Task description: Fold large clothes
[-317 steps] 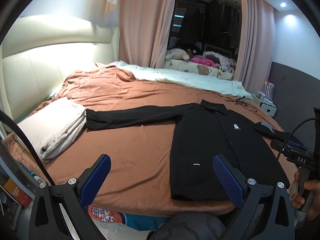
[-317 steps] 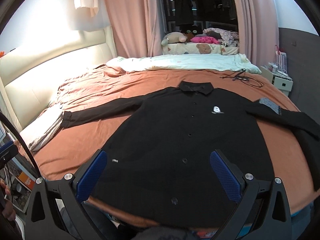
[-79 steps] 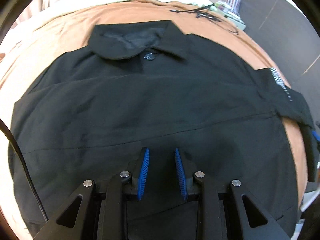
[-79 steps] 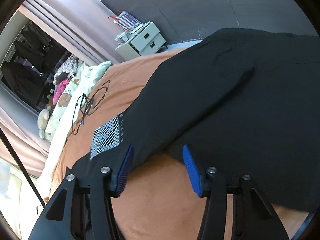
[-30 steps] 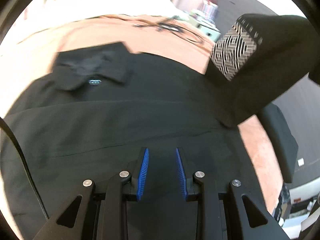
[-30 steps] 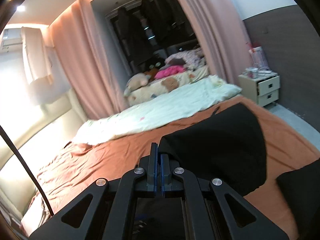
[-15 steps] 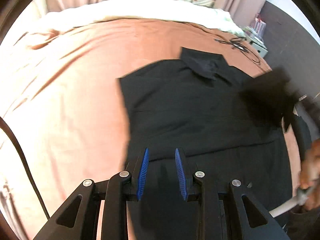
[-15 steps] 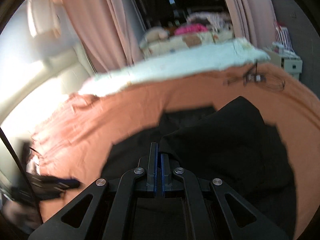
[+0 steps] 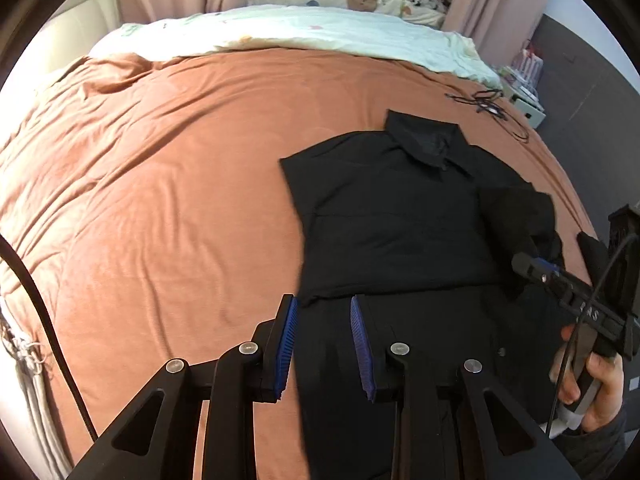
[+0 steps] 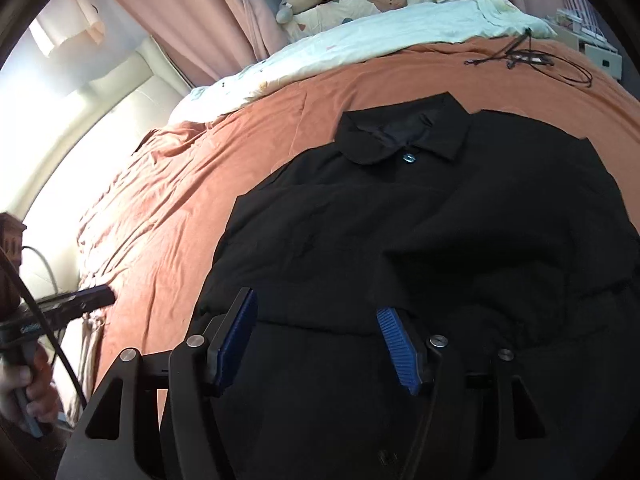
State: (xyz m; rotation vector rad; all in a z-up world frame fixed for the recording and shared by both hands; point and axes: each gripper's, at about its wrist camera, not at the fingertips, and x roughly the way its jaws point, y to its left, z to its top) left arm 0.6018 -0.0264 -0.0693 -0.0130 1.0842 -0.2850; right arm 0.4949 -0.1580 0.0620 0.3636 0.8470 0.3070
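Right gripper [image 10: 316, 336] opening above the black shirt [image 10: 440, 240], holding nothing.

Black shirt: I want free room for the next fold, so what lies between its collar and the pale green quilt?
Left wrist view: between the black shirt's collar and the pale green quilt lies only bare orange bedsheet; the cables lie off to the right.

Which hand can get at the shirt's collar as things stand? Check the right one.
Probably yes. The right gripper hovers over the black shirt, jaws opening with nothing between them, and the collar lies flat and uncovered ahead of it.
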